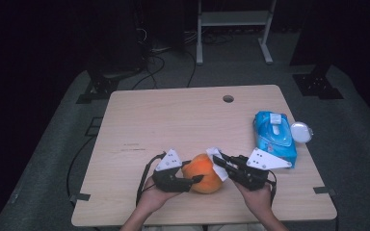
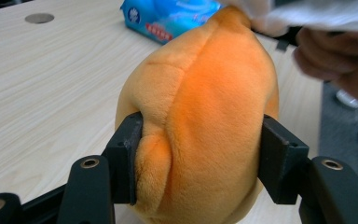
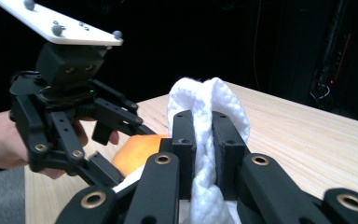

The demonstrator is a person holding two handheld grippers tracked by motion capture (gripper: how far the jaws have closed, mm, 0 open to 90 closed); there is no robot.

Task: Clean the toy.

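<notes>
At the near edge of the surface (image 1: 139, 120), close to the person's hands, sits an orange plush toy (image 1: 203, 173), the landmark here. The left claw (image 1: 192, 182) comes at the toy from its left and grips it, both black pads pressed into the soft sides, as the left gripper view shows, where the toy (image 2: 205, 121) bulges between them. Just to the toy's right, the right claw (image 1: 218, 160) is clamped shut on a white wipe (image 1: 218, 166); in the right gripper view the wipe (image 3: 200, 140) is pinched between the two pads and folds over their tops, touching the toy's upper right side. Farther back and to the right of the toy lies a blue wipes pack (image 1: 274, 137), with a small clear lid (image 1: 301, 131) just beyond its right edge.
</notes>
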